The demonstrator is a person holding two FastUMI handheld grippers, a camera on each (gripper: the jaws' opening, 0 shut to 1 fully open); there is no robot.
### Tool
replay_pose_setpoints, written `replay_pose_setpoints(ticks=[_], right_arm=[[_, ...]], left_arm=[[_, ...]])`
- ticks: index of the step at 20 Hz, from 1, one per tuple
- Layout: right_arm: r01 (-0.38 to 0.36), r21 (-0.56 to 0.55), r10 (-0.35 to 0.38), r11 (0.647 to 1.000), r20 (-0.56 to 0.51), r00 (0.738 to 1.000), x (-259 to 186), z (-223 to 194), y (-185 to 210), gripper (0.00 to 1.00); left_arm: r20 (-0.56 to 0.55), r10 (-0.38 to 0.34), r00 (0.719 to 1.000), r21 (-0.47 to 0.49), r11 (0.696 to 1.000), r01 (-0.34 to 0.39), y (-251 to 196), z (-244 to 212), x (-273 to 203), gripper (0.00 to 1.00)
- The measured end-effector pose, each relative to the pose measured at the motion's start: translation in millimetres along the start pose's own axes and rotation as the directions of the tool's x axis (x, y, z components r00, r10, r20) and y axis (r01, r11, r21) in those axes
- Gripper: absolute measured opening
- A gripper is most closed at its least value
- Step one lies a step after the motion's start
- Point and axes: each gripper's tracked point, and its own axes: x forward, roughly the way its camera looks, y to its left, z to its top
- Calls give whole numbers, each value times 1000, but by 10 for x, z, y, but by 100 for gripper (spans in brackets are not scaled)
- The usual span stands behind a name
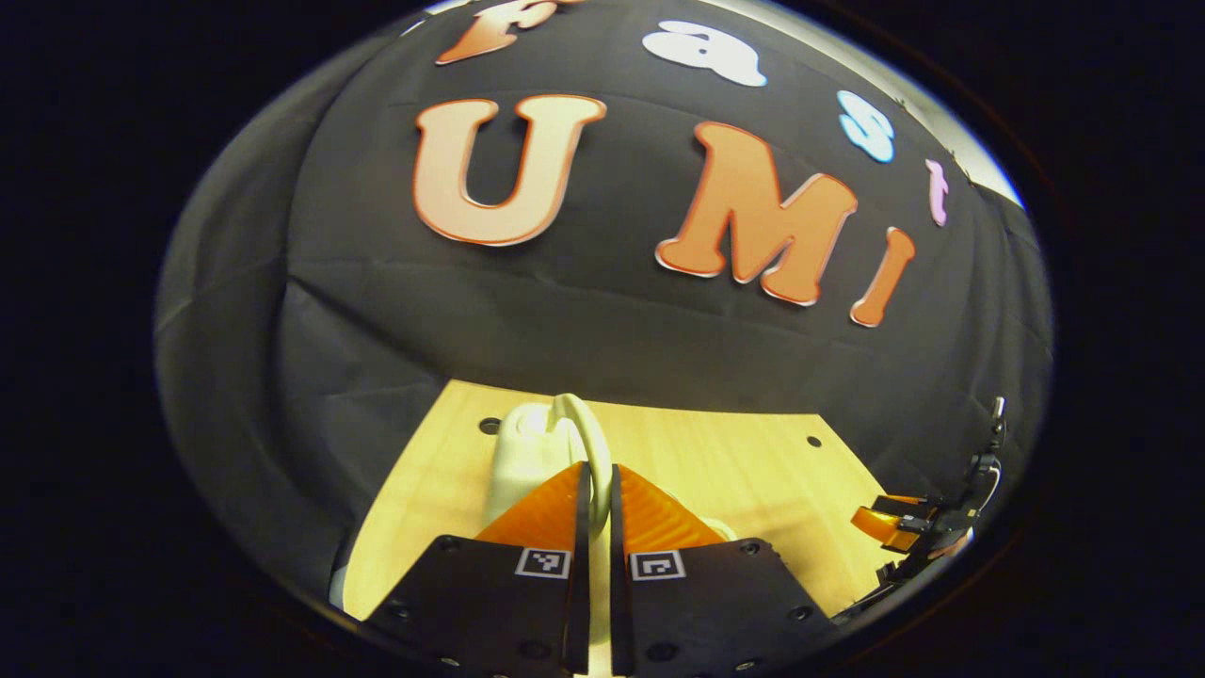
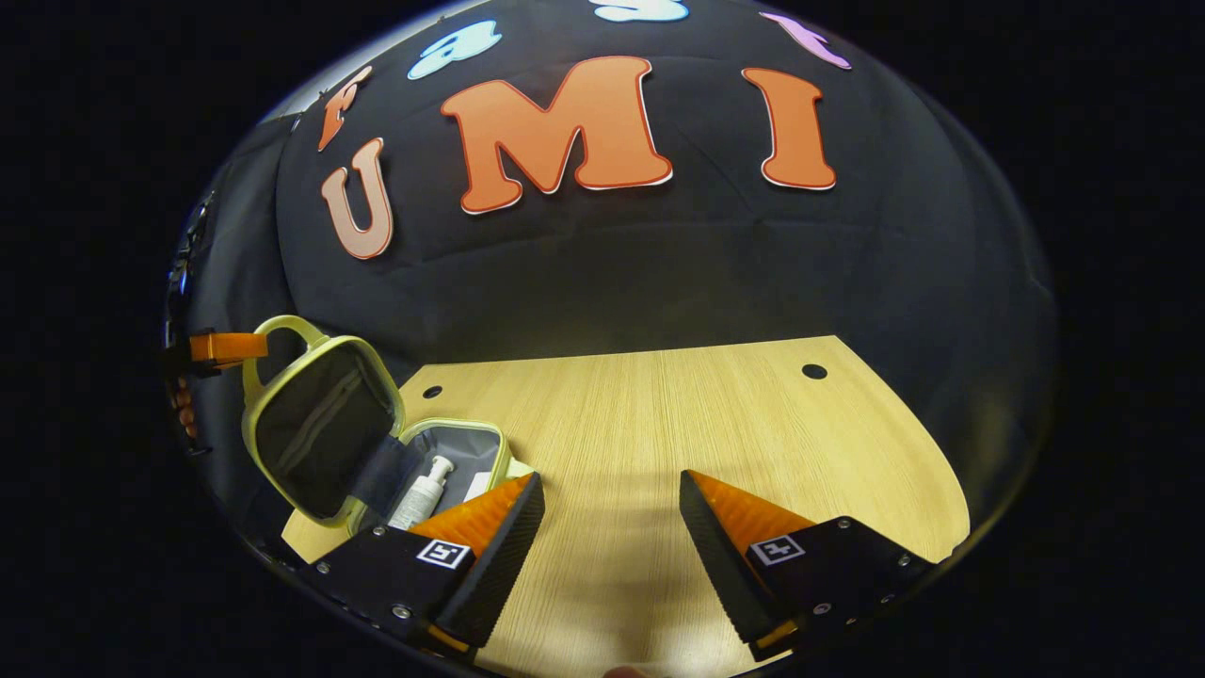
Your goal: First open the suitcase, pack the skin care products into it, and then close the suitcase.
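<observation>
A small pale yellow suitcase (image 2: 320, 428) lies open at the left of the right gripper view, its lid (image 2: 315, 433) standing upright with the dark lining facing me. A white pump bottle (image 2: 421, 492) lies in the grey base. My left gripper (image 1: 601, 468) is shut on the suitcase handle (image 1: 586, 428), holding the lid up; its orange finger (image 2: 226, 347) appears at the handle (image 2: 282, 325) in the right gripper view. My right gripper (image 2: 607, 508) hovers open over bare table to the right of the suitcase, nothing between its fingers. It also appears far right in the left gripper view (image 1: 890, 523).
The light wooden table (image 2: 678, 414) stretches back to the black cloth wall, with small round holes (image 2: 814, 371) near its far edge. Another hole (image 2: 432, 391) sits just behind the suitcase base.
</observation>
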Motion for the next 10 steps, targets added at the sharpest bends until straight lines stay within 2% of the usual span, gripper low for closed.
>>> replay_pose_setpoints(ticks=[2,5,10], right_arm=[[-1,4,1,1000,-16,1000,-8,-64,-55,93],[9,28,-9,1000,-20,1000,-19,-104,-185,93],[33,44,-32,998,-27,999,-16,-166,-416,93]], left_arm=[[-28,-45,999,34,998,46,-325,-106,130,9],[-70,-110,992,30,993,112,-722,-263,283,9],[-168,-183,969,34,981,191,-1185,-713,639,9]])
